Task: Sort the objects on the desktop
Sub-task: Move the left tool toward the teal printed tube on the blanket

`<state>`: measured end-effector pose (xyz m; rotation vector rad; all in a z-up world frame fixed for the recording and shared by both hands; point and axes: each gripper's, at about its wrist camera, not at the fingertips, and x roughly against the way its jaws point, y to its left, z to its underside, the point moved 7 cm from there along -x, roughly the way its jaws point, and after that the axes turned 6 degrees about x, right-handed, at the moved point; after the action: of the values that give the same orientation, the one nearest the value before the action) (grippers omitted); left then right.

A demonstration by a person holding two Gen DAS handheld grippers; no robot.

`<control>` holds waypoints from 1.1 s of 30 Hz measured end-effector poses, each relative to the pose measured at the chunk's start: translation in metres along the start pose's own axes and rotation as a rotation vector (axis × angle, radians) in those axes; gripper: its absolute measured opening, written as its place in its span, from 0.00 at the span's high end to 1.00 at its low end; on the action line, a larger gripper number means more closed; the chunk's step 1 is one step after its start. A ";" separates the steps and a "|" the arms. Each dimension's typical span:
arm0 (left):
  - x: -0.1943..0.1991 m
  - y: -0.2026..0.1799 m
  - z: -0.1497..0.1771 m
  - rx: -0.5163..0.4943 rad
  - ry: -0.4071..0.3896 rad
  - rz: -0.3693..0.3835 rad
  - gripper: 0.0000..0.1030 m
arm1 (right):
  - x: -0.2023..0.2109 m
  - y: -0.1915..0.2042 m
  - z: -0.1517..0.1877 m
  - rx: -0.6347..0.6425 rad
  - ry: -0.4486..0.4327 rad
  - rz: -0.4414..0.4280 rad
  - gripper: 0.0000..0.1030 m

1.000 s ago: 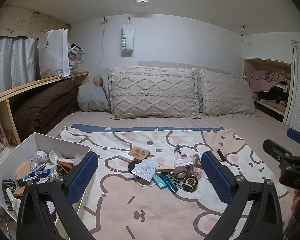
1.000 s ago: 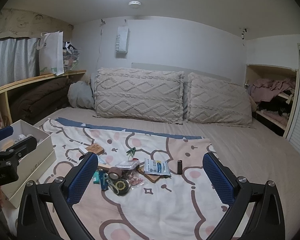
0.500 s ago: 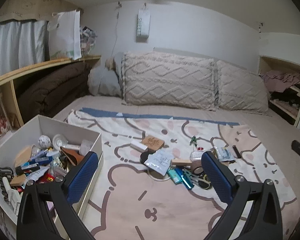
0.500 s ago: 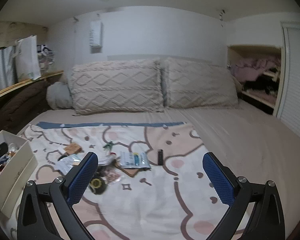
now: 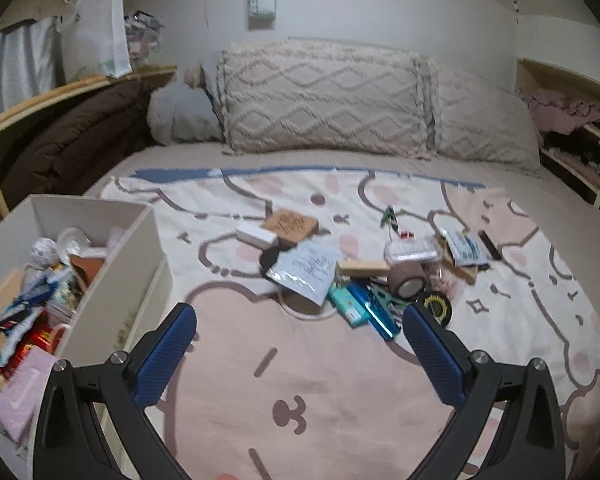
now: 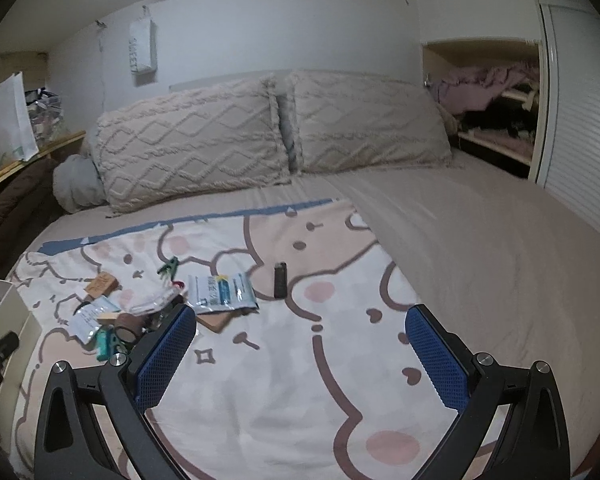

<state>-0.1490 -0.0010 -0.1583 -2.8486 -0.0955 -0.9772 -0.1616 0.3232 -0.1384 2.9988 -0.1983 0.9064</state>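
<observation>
Both wrist views look low across the blanket (image 5: 300, 380) toward the pillows (image 5: 320, 100). The left sits near the box (image 5: 112, 292) (lower left of frame); the right faces farther right. Both share the clutter (image 6: 148, 304).

We see a bed (image 5: 380, 164) with a cartoon-print blanket (image 5: 284, 360) spread over its sheet. Two knit pillows (image 6: 192, 148) lean at the head, and a white box (image 5: 112, 280) sits on the blanket's left edge beside a pile of small clutter (image 5: 364, 280).

- The box (image 5: 148, 240) sits at the blanket's (image 5: 300, 380) left edge.
- The clutter pile (image 5: 364, 276) lies mid-blanket, right of the box.
- The pillows (image 5: 320, 100) stand behind.
</observation>
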 end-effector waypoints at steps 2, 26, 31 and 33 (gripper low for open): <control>-0.008 -0.002 0.004 0.000 0.016 0.003 0.00 | -0.008 -0.001 0.005 -0.008 0.021 0.001 0.00; -0.061 -0.032 0.051 -0.076 0.153 0.032 0.00 | -0.095 0.065 0.065 0.073 0.232 -0.098 0.00; -0.060 -0.026 0.047 -0.045 0.160 0.049 0.00 | -0.105 0.091 0.076 0.121 0.271 -0.149 0.00; -0.059 -0.022 0.045 -0.020 0.161 0.056 0.00 | -0.107 0.101 0.078 0.137 0.279 -0.168 0.00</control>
<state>-0.1706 0.0260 -0.2275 -2.7608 0.0104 -1.1962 -0.2195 0.2332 -0.2661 2.9025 0.1197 1.3499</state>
